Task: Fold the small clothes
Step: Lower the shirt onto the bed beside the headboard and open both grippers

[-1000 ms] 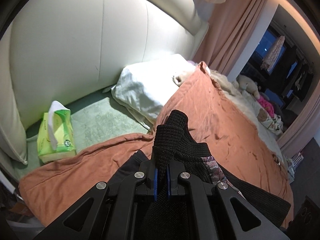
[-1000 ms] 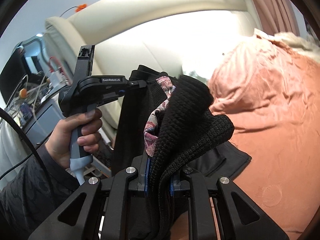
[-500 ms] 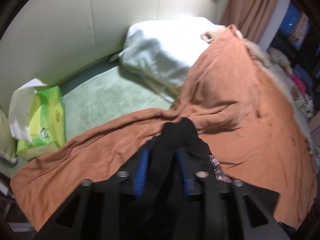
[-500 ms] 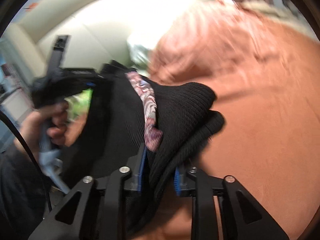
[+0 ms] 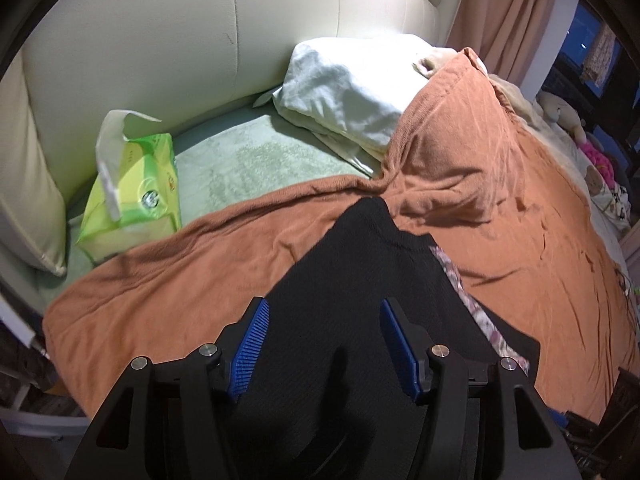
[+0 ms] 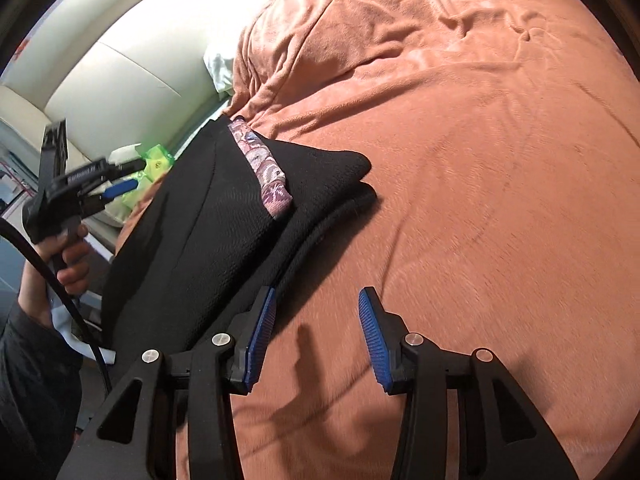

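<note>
1. Black knit garment [image 5: 372, 280] lies folded on the orange blanket [image 5: 500, 208] near the bed's left side, a patterned purple strip [image 6: 266, 170] showing along its inner fold.
2. Its rounded far corner [image 6: 352, 164] sits well short of the pillow; to its right the blanket runs broad and bare, only creased.
3. Left gripper [image 5: 322, 342] hangs over the garment, jaws opening; the cloth lies between the blue ribbed pads [image 5: 250, 350], which do not press on it.
4. Right gripper [image 6: 318, 330] is also opening, with only blanket between its pads; its left pad [image 6: 260, 336] is just beside the garment's near edge, perhaps touching it, though the view is not clear there.
5. A hand [image 6: 66, 254] holds the left gripper's handle at the bed's edge.
6. A white pillow [image 5: 352, 92] leans on the padded cream headboard [image 5: 180, 40]; a green tissue pack [image 5: 136, 184] rests on the pale green sheet [image 5: 248, 164], well apart from the garment.
</note>
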### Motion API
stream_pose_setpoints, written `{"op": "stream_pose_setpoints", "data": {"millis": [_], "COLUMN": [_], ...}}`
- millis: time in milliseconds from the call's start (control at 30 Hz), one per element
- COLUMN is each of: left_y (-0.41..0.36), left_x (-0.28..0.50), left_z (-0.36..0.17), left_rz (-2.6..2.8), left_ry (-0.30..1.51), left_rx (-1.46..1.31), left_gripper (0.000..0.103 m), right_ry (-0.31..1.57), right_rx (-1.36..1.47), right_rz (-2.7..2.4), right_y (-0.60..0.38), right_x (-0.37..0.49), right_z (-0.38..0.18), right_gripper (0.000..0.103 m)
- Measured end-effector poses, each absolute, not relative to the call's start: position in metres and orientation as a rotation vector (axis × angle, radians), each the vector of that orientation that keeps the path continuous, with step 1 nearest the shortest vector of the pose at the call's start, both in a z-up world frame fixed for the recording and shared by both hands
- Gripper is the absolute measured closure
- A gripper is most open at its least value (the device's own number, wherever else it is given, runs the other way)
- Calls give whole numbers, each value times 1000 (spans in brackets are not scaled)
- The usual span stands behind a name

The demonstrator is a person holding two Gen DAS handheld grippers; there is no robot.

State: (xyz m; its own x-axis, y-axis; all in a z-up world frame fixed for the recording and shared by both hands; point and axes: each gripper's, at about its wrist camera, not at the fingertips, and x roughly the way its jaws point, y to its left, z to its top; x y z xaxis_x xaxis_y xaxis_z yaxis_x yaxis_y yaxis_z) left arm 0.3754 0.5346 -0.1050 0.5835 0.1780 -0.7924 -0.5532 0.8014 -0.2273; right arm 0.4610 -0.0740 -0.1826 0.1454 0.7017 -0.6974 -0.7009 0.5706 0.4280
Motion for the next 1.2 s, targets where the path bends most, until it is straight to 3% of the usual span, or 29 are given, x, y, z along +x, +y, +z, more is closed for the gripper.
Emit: {"op": "stream_pose_setpoints", "data": {"millis": [233,367,500,667,1200], "left_y": [494,472,445,407,293], "left_x": [339,321,303,283,243], "left_z": [-90,-75,-57,-32,30], "left_rz": [437,425,428,407,269], "left_ry": [849,824,792,748,686], "left_rx": [-436,-447,-429,-410,-308], "left_gripper": [34,21,5,0,0], "right_ry": [966,924,866,802,680], "right_rx": [-18,-27,-41,-57,-46], "right_rz": [944,937,936,930,847], "right_y": [-101,-125,-147,-178,-290], "right_x": [454,434,412,382,307], "right_z": [-167,-143,-114,-81,-23], "right_gripper": [59,41,14,0,0]}}
